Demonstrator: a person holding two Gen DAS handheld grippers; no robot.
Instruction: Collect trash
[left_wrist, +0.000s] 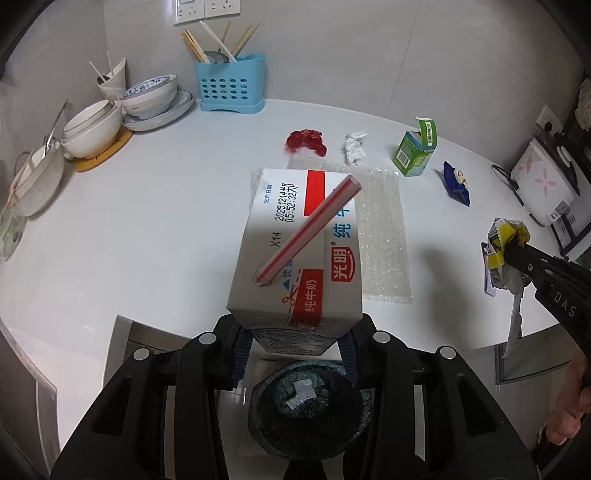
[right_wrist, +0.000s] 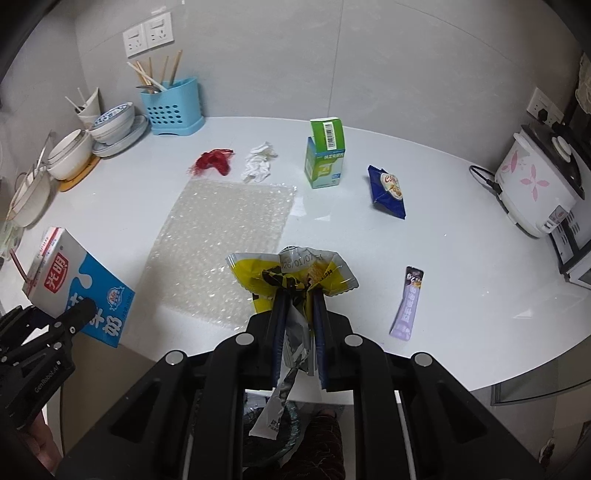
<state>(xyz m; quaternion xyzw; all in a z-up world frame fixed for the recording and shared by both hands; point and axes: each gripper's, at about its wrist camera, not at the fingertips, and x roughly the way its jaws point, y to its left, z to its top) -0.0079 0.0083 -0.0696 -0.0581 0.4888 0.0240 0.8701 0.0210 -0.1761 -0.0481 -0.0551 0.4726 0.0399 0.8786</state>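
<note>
White counter (right_wrist: 461, 258), left gripper (left_wrist: 295, 341) clamping milk carton (left_wrist: 295, 254), right gripper (right_wrist: 298, 295) pinching yellow wrapper (right_wrist: 295, 271)

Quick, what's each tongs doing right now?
Left tongs: shut on white-and-blue milk carton with straw.
Right tongs: shut on crumpled yellow plastic wrapper.

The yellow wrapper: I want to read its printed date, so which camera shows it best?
The right wrist view: the yellow wrapper sits centre frame, pinched by the right hand-held gripper, with date digits facing the lens. The left wrist view shows it only small and side-on at the right edge, print unreadable.
</note>
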